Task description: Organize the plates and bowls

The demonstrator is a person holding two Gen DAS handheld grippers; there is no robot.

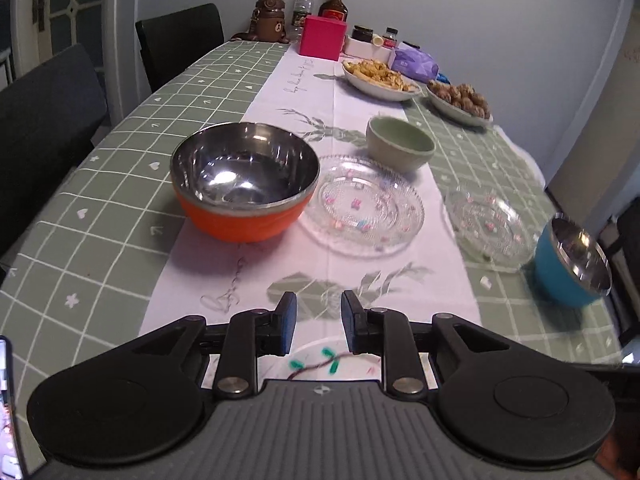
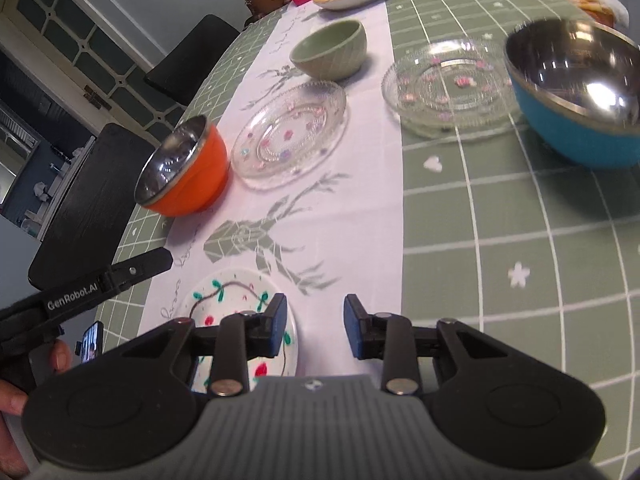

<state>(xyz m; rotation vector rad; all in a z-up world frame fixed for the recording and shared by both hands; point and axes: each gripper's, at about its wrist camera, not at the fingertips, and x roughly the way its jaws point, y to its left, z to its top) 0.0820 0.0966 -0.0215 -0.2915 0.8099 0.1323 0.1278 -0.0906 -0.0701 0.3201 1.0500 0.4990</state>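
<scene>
My left gripper [image 1: 319, 320] is open with nothing between its pads, just above a white painted plate [image 1: 320, 364] near the table's front edge. Ahead stand an orange steel-lined bowl [image 1: 244, 184], a clear glass plate [image 1: 362, 204], a green ceramic bowl [image 1: 400, 144], a second glass plate [image 1: 488, 220] and a blue steel-lined bowl [image 1: 572, 264]. My right gripper [image 2: 316, 326] is open and empty, just right of the painted plate [image 2: 240, 304]. The right wrist view also shows the orange bowl [image 2: 184, 172], both glass plates [image 2: 288, 136] [image 2: 448, 84], the green bowl [image 2: 330, 50] and the blue bowl [image 2: 576, 92].
Two dishes of food [image 1: 380, 78] [image 1: 460, 102], a pink box [image 1: 322, 38], bottles and jars crowd the table's far end. Dark chairs [image 1: 44, 120] line the left side. A phone [image 2: 92, 346] sits by a person's hand at the lower left.
</scene>
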